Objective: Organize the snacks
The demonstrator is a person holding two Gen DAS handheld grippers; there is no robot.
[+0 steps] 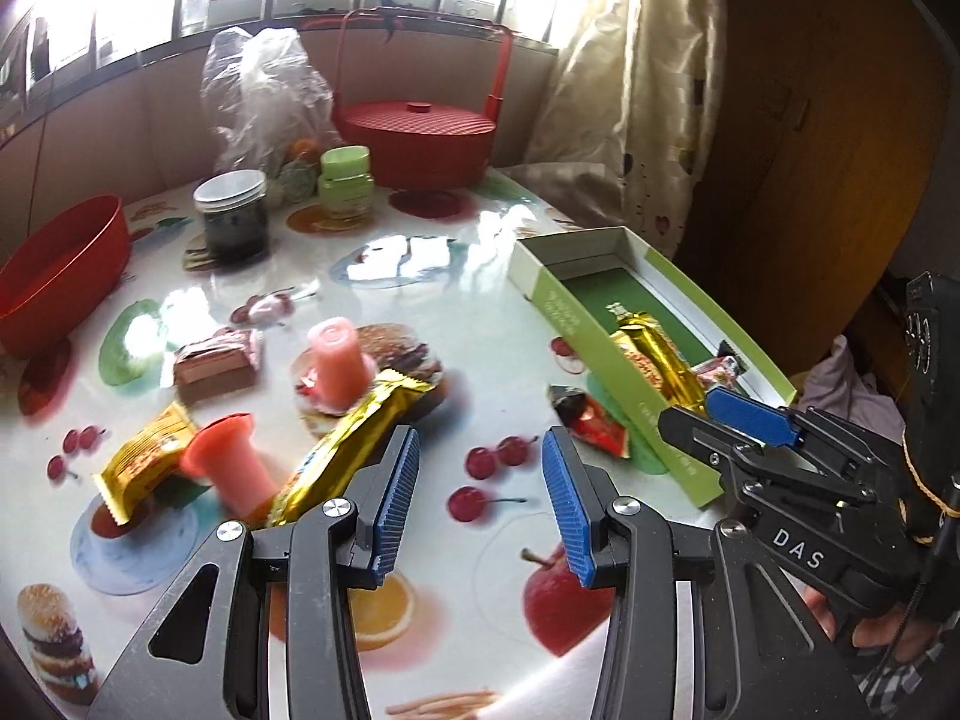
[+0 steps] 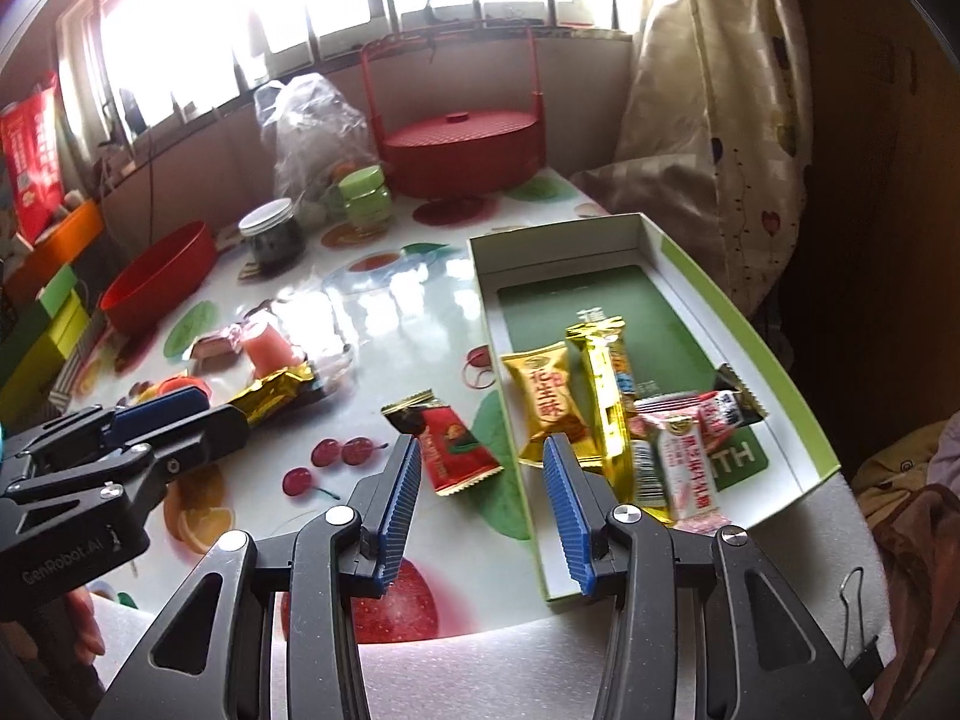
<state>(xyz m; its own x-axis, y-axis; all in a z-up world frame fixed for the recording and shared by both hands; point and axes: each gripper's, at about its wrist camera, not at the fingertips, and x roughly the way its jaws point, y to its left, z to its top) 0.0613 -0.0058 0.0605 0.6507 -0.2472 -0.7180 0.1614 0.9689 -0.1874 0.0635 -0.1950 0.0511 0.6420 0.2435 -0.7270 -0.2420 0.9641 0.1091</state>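
A green and white box lies on the table's right side and holds several snack packets, among them a gold bar and a yellow packet. A red packet lies on the table just left of the box. My right gripper is open and empty above the table beside that packet. My left gripper is open and empty. Left of it lie a gold bar, two pink jelly cups, a yellow packet and a brown packet. The box shows in the left wrist view.
A red lidded basket stands at the back of the table, with a clear plastic bag, a green jar and a dark jar. A red bowl sits at the left. A curtain hangs at the right.
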